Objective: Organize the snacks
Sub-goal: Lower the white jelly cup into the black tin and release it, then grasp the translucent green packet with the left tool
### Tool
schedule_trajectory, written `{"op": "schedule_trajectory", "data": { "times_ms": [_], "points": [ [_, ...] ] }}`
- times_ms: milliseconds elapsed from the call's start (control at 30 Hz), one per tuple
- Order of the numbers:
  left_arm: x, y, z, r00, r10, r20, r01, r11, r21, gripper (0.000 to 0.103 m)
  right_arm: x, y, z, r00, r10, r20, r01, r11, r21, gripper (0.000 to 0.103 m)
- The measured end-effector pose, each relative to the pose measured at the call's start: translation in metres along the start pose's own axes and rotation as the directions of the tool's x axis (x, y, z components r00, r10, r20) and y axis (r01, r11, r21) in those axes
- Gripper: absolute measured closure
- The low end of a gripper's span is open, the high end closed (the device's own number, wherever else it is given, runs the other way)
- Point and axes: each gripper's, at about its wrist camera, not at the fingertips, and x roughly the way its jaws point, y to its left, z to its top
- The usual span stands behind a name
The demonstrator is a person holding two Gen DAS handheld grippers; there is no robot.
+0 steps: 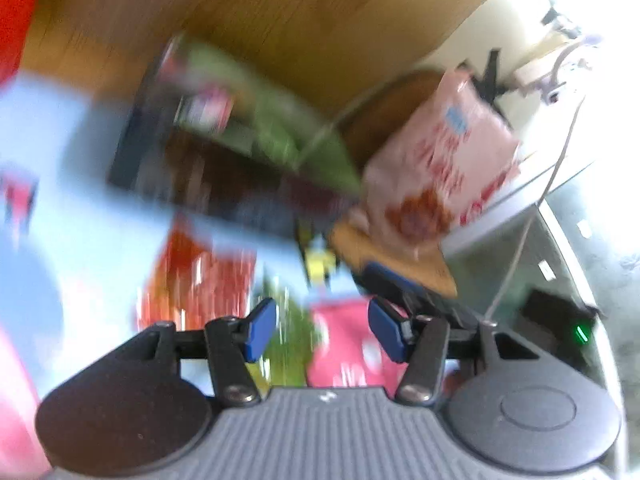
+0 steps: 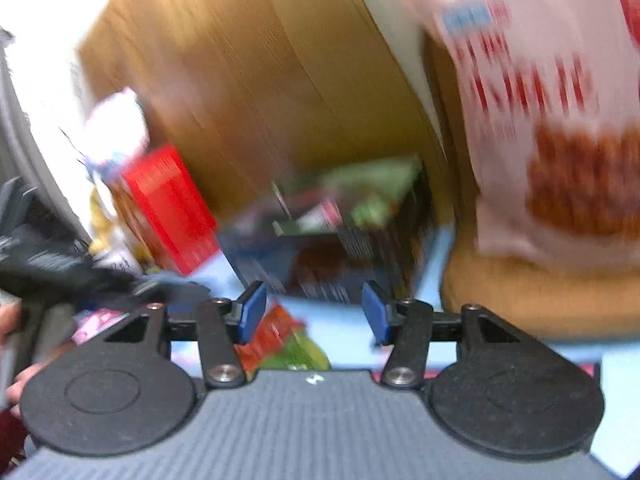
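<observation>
Left wrist view: left gripper [image 1: 322, 330] open and empty above loose snack packets [image 1: 196, 276] on the tabletop [image 1: 44, 128]. Right wrist view: right gripper [image 2: 314, 312] open, empty; pink snack bag [image 2: 552, 120] propped upright in the wooden tray [image 2: 540, 292], likely for sorting.

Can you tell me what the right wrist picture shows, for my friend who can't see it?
The right gripper is open with nothing between its blue pads, over a light blue surface. Ahead lies a dark box with a green packet on it; a big pink snack bag stands to the right and a red box to the left. It is blurry.
</observation>
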Motion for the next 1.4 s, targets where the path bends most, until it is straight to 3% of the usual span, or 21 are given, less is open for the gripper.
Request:
{"op": "schedule_trajectory", "data": {
  "times_ms": [100,200,267,367,467,600,633,700,800,967,1033,1133,1200,1300,1400],
  "points": [
    [0.004,0.005,-0.025,1.0,-0.017,-0.021,0.016,0.998,-0.055,0.052,0.013,-0.009,-0.008,0.998,0.032,-0.052,-0.028,0.997,0.078,0.047],
    [0.009,0.014,-0.041,1.0,0.013,0.004,-0.012,0.993,-0.113,0.05,0.019,-0.005,-0.016,0.995,0.012,-0.097,-0.004,0.997,0.079,0.047],
    [0.01,0.023,-0.046,0.999,-0.005,0.039,0.011,0.987,-0.162,0.051,0.022,-0.001,-0.022,0.992,0.032,-0.123,-0.022,0.997,0.08,0.048],
    [0.007,0.03,-0.047,0.998,-0.008,0.068,0.02,0.981,-0.191,0.051,0.025,0.012,-0.023,0.978,0.078,-0.194,-0.073,0.997,0.036,0.066],
    [0.005,0.033,-0.048,0.996,0.001,0.09,0.017,0.98,-0.198,0.051,0.024,0.016,-0.023,0.974,0.081,-0.212,-0.08,0.997,0.016,0.069],
    [0.005,0.038,-0.045,0.993,-0.002,0.115,0.027,0.976,-0.218,0.051,0.014,-0.005,-0.017,0.935,0.29,-0.204,-0.26,0.952,0.161,0.08],
    [0.006,0.039,-0.044,0.993,-0.006,0.116,0.032,0.974,-0.223,0.051,0.01,-0.007,-0.017,0.923,0.328,-0.201,-0.294,0.938,0.182,0.089],
    [0.007,0.038,-0.043,0.993,-0.002,0.121,0.028,0.976,-0.214,0.051,0.011,-0.005,-0.018,0.929,0.303,-0.211,-0.272,0.948,0.164,0.087],
    [0.007,0.037,-0.042,0.992,0.004,0.127,0.022,0.979,-0.204,0.051,0.018,-0.001,-0.025,0.951,0.193,-0.242,-0.172,0.979,0.106,0.085],
    [0.001,0.042,-0.04,0.992,-0.016,0.124,0.045,0.972,-0.232,0.05,0.009,-0.007,-0.021,0.953,0.225,-0.201,-0.196,0.968,0.157,0.091],
    [-0.009,0.043,-0.039,0.987,-0.022,0.161,0.059,0.972,-0.229,0.04,0.001,-0.013,-0.014,0.961,0.234,-0.144,-0.206,0.961,0.185,0.092],
    [-0.019,0.04,-0.036,0.979,-0.035,0.2,0.081,0.971,-0.226,0.023,-0.013,-0.028,-0.005,0.955,0.295,-0.012,-0.279,0.915,0.292,0.094],
    [-0.018,0.036,-0.035,0.977,-0.083,0.197,0.128,0.965,-0.227,0.02,-0.022,-0.038,-0.003,0.936,0.344,0.079,-0.348,0.864,0.364,0.094],
    [-0.008,0.025,-0.039,0.968,-0.17,0.183,0.209,0.952,-0.224,0.013,-0.022,-0.043,-0.005,0.908,0.393,0.146,-0.416,0.796,0.441,0.094],
    [0.001,0.015,-0.041,0.961,-0.211,0.178,0.246,0.948,-0.204,0.015,-0.013,-0.047,-0.011,0.87,0.454,0.192,-0.482,0.704,0.522,0.094]
  ]
}}
